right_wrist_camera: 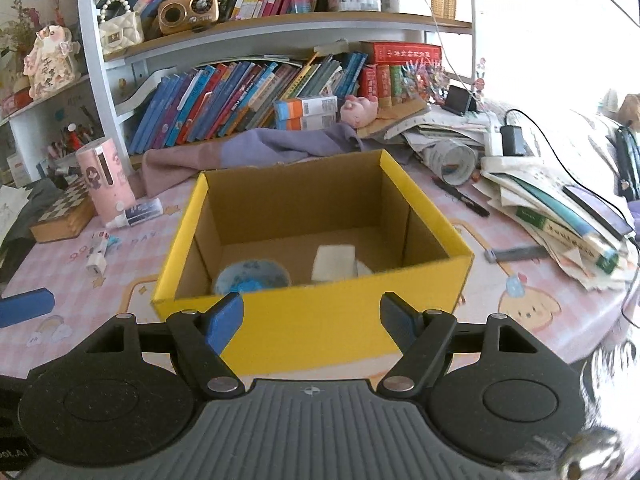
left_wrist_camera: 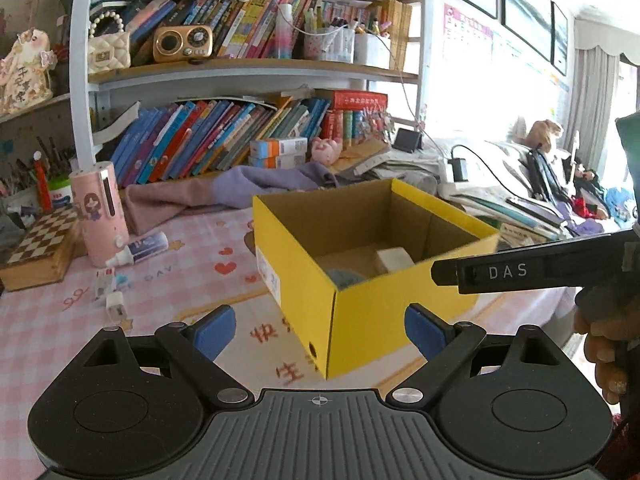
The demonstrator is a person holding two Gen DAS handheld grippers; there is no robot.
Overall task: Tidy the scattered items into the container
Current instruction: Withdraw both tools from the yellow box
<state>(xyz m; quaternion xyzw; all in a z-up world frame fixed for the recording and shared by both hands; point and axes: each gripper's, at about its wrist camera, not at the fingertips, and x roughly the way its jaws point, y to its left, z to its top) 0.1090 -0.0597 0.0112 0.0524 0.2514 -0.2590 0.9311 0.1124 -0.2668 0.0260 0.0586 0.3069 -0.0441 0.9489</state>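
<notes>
Bowl (right_wrist_camera: 251, 277) left of white block (right_wrist_camera: 334, 262), both in box (right_wrist_camera: 320, 316).

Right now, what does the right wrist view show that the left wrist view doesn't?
Only the right wrist view shows the black pen and grey ruler lying right of the box, and the blue bowl plainly on the box floor. Only the left wrist view shows the right gripper's black finger from the side and a hand. Both show the yellow box, the white item inside, and the pink cylinder.
</notes>
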